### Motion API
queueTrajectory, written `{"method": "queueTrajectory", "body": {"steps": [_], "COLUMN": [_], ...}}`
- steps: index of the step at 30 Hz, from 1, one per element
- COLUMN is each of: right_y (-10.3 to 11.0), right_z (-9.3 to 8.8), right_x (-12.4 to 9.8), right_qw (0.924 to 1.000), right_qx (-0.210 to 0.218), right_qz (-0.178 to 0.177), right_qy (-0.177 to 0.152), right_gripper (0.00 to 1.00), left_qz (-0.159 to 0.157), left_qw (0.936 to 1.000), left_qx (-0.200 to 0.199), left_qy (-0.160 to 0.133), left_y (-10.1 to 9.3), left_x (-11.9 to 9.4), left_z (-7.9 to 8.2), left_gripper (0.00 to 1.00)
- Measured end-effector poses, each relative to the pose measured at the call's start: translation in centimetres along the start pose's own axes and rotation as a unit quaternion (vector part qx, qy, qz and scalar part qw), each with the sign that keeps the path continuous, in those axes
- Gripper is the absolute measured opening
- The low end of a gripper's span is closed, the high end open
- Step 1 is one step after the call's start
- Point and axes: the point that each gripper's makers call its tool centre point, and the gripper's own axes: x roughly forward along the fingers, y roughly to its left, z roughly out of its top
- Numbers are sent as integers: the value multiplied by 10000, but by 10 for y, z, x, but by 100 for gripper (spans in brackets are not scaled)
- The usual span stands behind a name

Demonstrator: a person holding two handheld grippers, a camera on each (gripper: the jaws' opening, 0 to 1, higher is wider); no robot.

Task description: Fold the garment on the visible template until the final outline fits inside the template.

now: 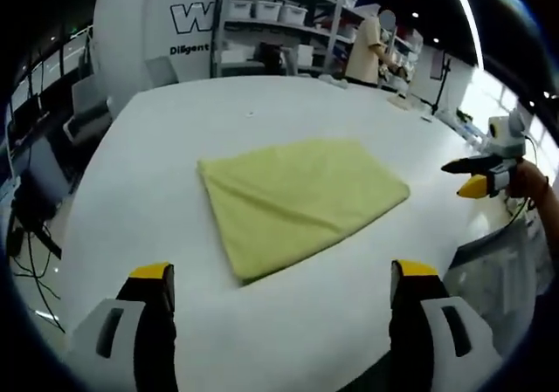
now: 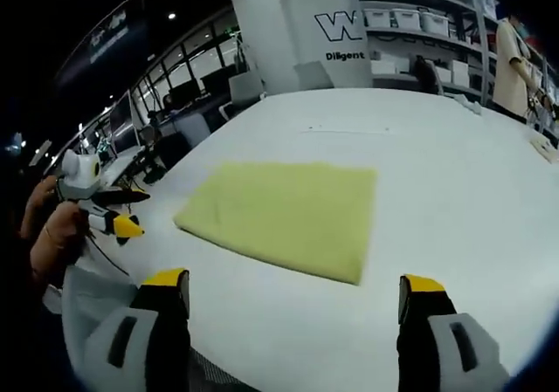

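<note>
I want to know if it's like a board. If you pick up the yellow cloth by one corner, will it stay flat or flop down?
It would probably flop. The cloth lies folded flat on the table with soft, rounded edges and small wrinkles, so it looks limp, not stiff. It also seems thin and likely light. Pushed, it would probably bunch up or slide, not roll.

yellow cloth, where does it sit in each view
Left gripper view: the yellow cloth lies folded flat at the centre, on the white table.
Right gripper view: the cloth lies just left of centre.
Shared landmark: the white wall with the big W behind the table.
</note>
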Motion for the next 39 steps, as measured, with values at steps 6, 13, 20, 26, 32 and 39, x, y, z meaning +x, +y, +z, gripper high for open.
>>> {"method": "queueTrajectory", "body": {"steps": [6, 13, 20, 26, 32, 39], "right_y": [-1, -2, -3, -2, -4, -3], "right_z": [0, -3, -9, -9, -14, -17], "right_x": [-8, -10, -10, -10, -10, -9], "right_qw": [9999, 9999, 9997, 9997, 9998, 9997], "right_qx": [-104, -106, -229, -220, -185, -197], "right_qz": [6, 63, 7, 42, 50, 75], "right_qy": [-68, -62, 39, 44, 105, 151], "right_gripper": [99, 99, 99, 99, 99, 99], "left_qz": [1, 23, -8, 12, 6, -30], "left_qw": [10000, 9999, 9999, 9999, 9998, 9998], "left_qx": [-24, 7, 80, 68, 79, 38], "left_qy": [23, 98, 134, 150, 168, 204], "left_y": [-10, -20, -24, -22, -21, -22], "left_x": [-10, -9, -9, -8, -7, -6], "left_z": [-1, -6, -8, -9, -10, -13], "left_gripper": [99, 99, 99, 99, 98, 98]}}
